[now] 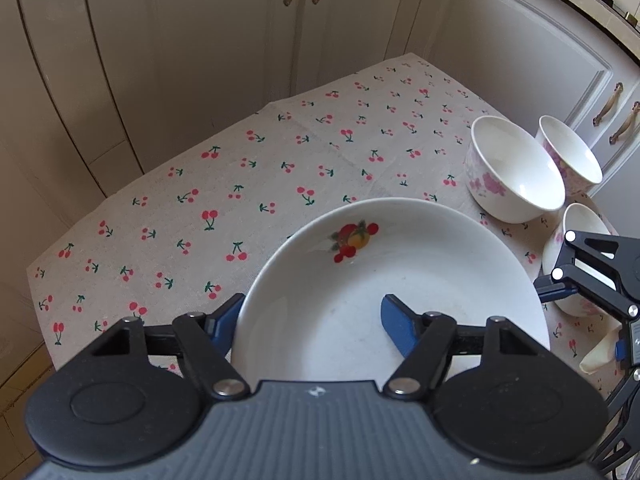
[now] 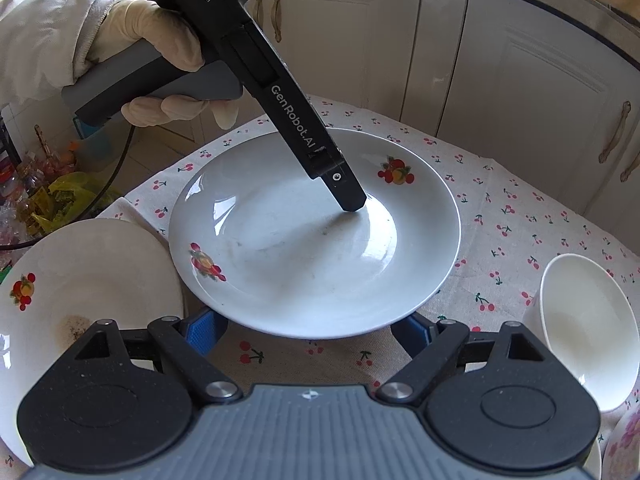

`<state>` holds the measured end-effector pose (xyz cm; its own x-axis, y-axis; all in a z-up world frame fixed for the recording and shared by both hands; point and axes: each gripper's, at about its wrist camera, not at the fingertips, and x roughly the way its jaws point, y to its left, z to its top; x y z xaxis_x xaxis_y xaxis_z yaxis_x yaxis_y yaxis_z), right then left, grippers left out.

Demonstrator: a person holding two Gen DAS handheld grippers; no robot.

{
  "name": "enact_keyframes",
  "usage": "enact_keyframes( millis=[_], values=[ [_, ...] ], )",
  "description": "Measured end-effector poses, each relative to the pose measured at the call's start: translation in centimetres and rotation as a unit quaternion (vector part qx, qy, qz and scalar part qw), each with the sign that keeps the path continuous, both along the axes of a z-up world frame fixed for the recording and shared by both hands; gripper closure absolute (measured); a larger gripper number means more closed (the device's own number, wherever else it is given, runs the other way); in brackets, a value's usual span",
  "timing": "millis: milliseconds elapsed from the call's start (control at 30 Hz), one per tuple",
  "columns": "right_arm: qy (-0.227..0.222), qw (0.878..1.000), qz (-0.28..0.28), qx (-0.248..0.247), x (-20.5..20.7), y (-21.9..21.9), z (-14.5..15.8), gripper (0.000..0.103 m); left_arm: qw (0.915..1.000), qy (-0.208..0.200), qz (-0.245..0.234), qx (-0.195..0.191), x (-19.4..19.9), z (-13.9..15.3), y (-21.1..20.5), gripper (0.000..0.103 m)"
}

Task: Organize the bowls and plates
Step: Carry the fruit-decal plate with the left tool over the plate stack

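Cream cabinet doors point(image 1: 224, 40) with brass handles stand behind a counter point(image 1: 192, 216) draped in a cherry-print cloth.

Seen from the left wrist, the left tool point(image 1: 312, 322) straddles the near rim of a white plate point(image 1: 400, 276) with fruit decals: one blue finger point(image 1: 398, 326) lies inside the dish, the other sits outside the rim at 9 o'clock of the plate. Whether the fingers actually press the rim is not clear. The right-wrist view shows the same plate tilted, its near edge raised off the cloth, with the black body of the left tool reaching down into its well, held by a gloved left hand point(image 2: 160, 36).

From the right wrist, the right tool point(image 2: 308, 334) has its fingers spread apart, with only cloth between them; the plate's near rim hangs above them.

A second plate point(image 2: 80, 276), with a brown stain, lies at 9 o'clock of the right tool. Three floral bowls sit at 2 to 3 o'clock in the left-wrist view: a large bowl point(image 1: 516, 168), a second bowl point(image 1: 568, 152) touching it, and a third bowl point(image 1: 576, 224) just behind the right tool.
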<state>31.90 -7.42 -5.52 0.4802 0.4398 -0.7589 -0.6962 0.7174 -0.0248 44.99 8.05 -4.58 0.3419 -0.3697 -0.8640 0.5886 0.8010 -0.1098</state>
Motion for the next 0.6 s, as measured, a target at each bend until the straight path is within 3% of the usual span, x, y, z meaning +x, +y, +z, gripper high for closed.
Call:
enact_keyframes(
  millis=[300, 600],
  values=[
    [0.008, 1.000, 0.004, 0.002, 0.12, -0.19, -0.17, 0.012, 0.9999, 0.012, -0.009, -0.009, -0.04, -0.26, 0.21, 0.031],
    [0.006, 1.000, 0.002, -0.008, 0.56, -0.40, -0.29, 0.012, 0.9982, 0.033, -0.025, -0.044, 0.52, 0.13, 0.82, 0.031]
  ],
)
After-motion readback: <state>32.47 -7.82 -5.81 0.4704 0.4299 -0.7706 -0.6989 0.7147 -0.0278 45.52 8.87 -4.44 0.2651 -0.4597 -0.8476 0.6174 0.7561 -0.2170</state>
